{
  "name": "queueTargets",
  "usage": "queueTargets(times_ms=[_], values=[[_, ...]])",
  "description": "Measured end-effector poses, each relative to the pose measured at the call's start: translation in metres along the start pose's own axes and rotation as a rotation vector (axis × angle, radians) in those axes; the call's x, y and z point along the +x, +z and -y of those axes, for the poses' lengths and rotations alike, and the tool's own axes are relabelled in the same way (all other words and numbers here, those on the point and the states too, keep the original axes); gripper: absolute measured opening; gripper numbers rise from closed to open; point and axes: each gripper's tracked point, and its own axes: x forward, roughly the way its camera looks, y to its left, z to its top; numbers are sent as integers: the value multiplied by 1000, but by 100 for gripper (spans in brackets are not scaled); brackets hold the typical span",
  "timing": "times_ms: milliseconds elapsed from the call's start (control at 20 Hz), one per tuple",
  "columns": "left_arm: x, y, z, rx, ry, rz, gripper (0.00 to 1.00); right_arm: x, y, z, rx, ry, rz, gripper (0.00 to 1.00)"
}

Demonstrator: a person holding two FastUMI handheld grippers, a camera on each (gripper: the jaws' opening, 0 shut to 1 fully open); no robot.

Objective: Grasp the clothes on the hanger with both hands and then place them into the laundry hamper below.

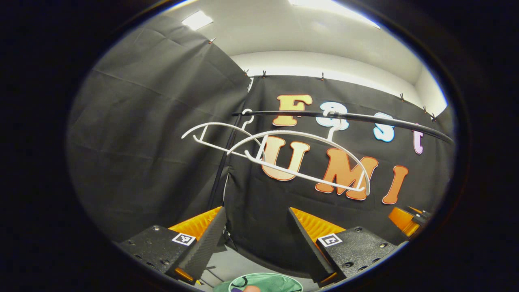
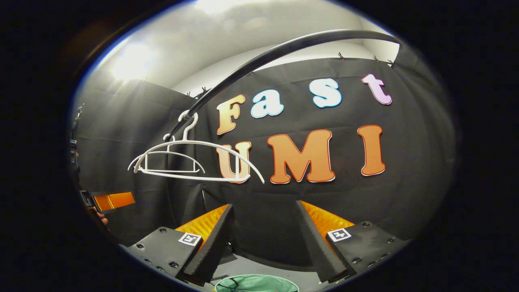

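I see two white hangers (image 1: pixel 300 162) hooked on the black rail (image 1: pixel 365 119), both bare, no garment on either. In the right gripper view the same hangers (image 2: pixel 190 162) sit at the far left end of the rail (image 2: pixel 284 48), one behind the other.

Laundry hamper (image 1: pixel 265 282), green, sits straight below the hangers; I see just its top rim, cut off at the bottom edge of the left gripper view. Something purple and pinkish lies inside it; too little shows to tell what. In the right gripper view the hamper (image 2: pixel 256 282) is cut the same way, with a thin dark loop on its rim.

My left claw (image 1: pixel 257 233) is spread wide with nothing between the fingers, below the hangers and above the hamper. My right claw (image 2: pixel 263 231) is also spread wide and holding nothing, below and right of the hangers.

Open room: clear air between both claws and the hangers, and along the rail to the right of them. The dark rack post (image 1: pixel 221 170) stands behind the hangers' left side. The other claw pokes in at each view's edge, mostly cropped.
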Motion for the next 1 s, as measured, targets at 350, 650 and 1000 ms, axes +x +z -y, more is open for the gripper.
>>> queueTargets(times_ms=[350,650,1000], values=[[-1,12,3,72,-12,29,89,2,-8,-7,12,15,-16,89],[-3,17,8,97,-21,45,89,1,-12,-12,-18,18,-23,97],[-7,18,8,104,-23,52,90,-1,-12,-11,-23,15,-18,89]])
